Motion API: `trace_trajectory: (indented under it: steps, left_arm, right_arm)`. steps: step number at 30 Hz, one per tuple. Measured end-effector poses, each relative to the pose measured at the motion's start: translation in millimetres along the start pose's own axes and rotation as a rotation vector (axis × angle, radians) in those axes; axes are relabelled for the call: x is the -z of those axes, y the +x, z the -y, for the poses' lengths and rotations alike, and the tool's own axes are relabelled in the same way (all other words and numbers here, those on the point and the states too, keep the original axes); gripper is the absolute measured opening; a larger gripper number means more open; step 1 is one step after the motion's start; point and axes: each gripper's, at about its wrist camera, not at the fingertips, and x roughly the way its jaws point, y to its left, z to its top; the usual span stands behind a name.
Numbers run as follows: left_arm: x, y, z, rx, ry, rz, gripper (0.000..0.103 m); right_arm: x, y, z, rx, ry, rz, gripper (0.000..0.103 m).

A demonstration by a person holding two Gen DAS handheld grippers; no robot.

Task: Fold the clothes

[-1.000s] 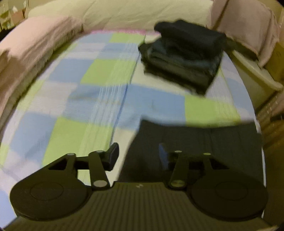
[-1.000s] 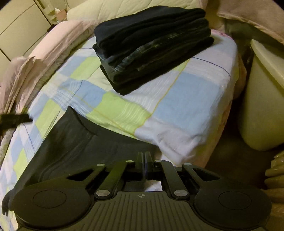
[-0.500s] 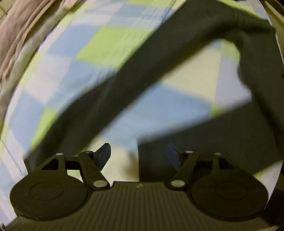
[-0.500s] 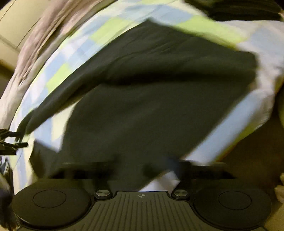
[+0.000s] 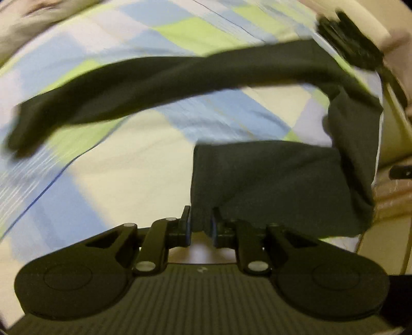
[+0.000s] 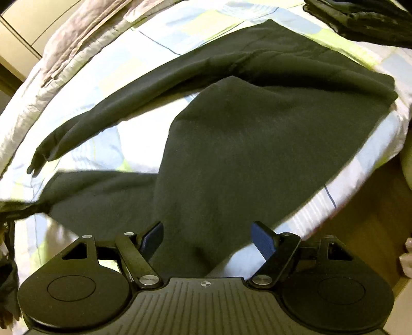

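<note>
On the checked bed sheet your dark trousers lie spread w/ both legs fanned apart: one leg stretches away to the far left, the other lies close to you, its cuff at your left tongs. Left tongs are nearly clenched, pinching that cuff corner. Right tongs are spread wide, released, waist fabric lying between the fingers but not gripped. Folded stack sits at the top right corner of the bed, apart from the trousers.

Looks like you're about to bring leg onto leg. Do it well: keep the left pinch firm on the cuff edge, not just one layer; close the right on the waistband before you lift, so both ends travel together; carry low and lay the near leg onto the far one, seams aligned, no twist at the crotch. Fabric is limp & thick-ish, so drag will bunch it.

Vs 0.5 s ago: left tongs were gaping over the cuff, now they've closed on it. Right-side view was all blur, now it's steady, tongs parted. Vs 1 s ago, right was shut.
</note>
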Motion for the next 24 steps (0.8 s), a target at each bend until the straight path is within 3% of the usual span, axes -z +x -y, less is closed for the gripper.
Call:
trace_trajectory:
  steps: [3, 7, 10, 13, 19, 24]
  left_arm:
    - [43.4, -46.9, -16.3, -0.094, -0.101, -0.023, 0.011]
    - [101.7, -69.2, -19.5, -0.185, -0.198, -0.108, 0.012]
    - [130.1, -63.2, -20.3, -0.161, -0.339, -0.195, 0.012]
    - [139.6, -53.0, -12.4, -0.147, -0.403, -0.255, 0.013]
    - [154.4, -59.4, -13.6, -0.163, -0.393, -0.271, 0.013]
    - [170.6, -57.1, 5.0, -0.100, -0.331, -0.325, 0.014]
  right_arm:
    - [3.3, -9.8, -8.8, 0.020, 0.009, 0.004, 0.078]
    - [3.6, 1.6, -10.9, 0.007, -0.002, -0.021, 0.078]
    - [2.9, 9.0, -11.8, -0.003, -0.001, -0.048, 0.078]
    - [0.3, 7.8, -11.7, -0.010, -0.023, -0.056, 0.078]
    - [-4.7, 3.6, 2.6, 0.013, -0.036, -0.061, 0.078]
    - [-12.0, -1.2, 17.8, 0.043, -0.004, -0.050, 0.078]
